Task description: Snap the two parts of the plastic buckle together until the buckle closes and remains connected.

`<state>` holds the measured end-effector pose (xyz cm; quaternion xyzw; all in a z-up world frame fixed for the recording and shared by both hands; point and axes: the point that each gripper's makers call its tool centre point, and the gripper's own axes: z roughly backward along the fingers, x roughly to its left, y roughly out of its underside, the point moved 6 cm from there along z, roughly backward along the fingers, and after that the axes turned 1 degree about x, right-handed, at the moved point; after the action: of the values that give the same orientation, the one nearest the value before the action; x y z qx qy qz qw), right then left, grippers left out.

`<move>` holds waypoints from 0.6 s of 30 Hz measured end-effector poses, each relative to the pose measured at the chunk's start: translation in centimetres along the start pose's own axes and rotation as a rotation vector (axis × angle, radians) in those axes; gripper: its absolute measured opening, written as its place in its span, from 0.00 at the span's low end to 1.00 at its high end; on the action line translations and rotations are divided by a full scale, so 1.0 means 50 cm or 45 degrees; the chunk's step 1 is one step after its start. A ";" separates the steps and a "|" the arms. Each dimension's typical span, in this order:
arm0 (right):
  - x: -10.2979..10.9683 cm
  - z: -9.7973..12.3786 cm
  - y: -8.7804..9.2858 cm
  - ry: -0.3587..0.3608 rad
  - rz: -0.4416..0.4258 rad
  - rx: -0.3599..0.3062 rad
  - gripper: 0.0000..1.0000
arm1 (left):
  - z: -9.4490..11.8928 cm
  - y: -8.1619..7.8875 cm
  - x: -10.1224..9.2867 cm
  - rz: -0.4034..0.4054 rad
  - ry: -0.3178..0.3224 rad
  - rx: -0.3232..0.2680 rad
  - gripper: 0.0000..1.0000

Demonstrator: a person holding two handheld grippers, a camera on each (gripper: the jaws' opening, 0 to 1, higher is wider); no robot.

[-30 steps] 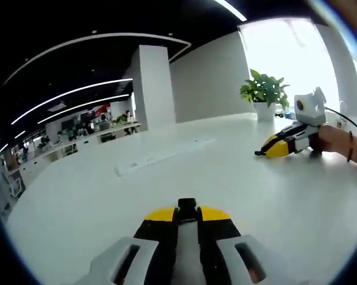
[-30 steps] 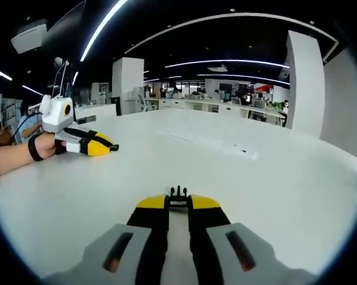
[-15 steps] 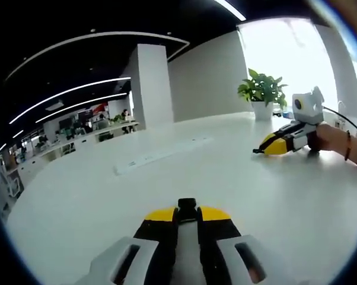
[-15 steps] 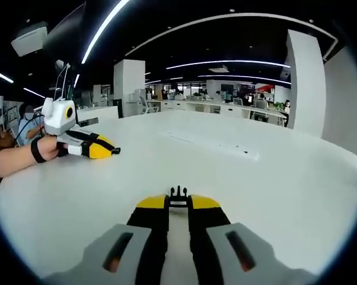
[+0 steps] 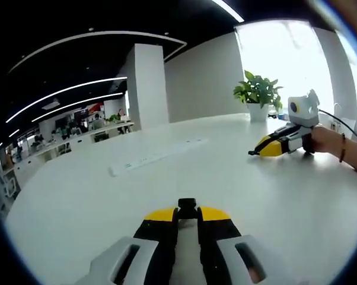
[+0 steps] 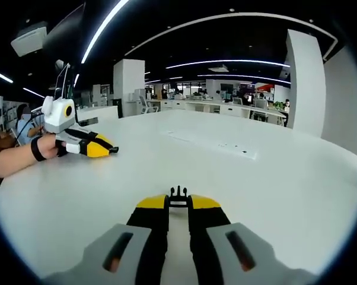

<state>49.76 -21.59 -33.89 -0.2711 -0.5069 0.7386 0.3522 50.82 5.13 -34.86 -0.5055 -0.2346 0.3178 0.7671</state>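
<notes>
On white table (image 6: 273, 184), both tongs (image 5: 187, 215) clamping buckle halves (image 6: 178, 192)

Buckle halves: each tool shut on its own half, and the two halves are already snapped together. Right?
Not snapped. The left tool grips one buckle half and the right tool the other buckle half, but the right gripper view shows the tools far apart on the white table.
</notes>
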 end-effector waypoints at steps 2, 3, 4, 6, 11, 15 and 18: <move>0.002 0.001 -0.001 -0.002 0.005 0.002 0.11 | 0.000 -0.002 -0.001 -0.004 0.007 -0.004 0.12; 0.001 0.001 -0.002 -0.002 0.002 -0.002 0.11 | -0.001 -0.003 -0.003 -0.009 0.021 -0.008 0.12; 0.000 0.001 -0.003 -0.001 0.002 -0.004 0.11 | 0.000 -0.004 -0.006 -0.009 0.030 -0.011 0.12; 0.000 0.001 -0.003 -0.006 0.009 -0.001 0.11 | 0.001 -0.006 -0.010 -0.020 0.036 -0.008 0.12; 0.000 0.001 -0.005 -0.013 0.022 0.006 0.11 | 0.006 -0.014 -0.019 0.022 0.087 -0.034 0.12; 0.003 0.001 -0.008 -0.024 0.019 -0.003 0.11 | 0.009 -0.017 -0.027 0.006 0.129 -0.043 0.12; 0.007 -0.001 -0.008 -0.041 0.021 0.005 0.11 | 0.009 -0.014 -0.032 0.017 0.153 -0.032 0.12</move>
<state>49.69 -21.19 -33.53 -0.2626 -0.5087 0.7468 0.3385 49.58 4.08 -34.10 -0.5349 -0.1887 0.2890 0.7712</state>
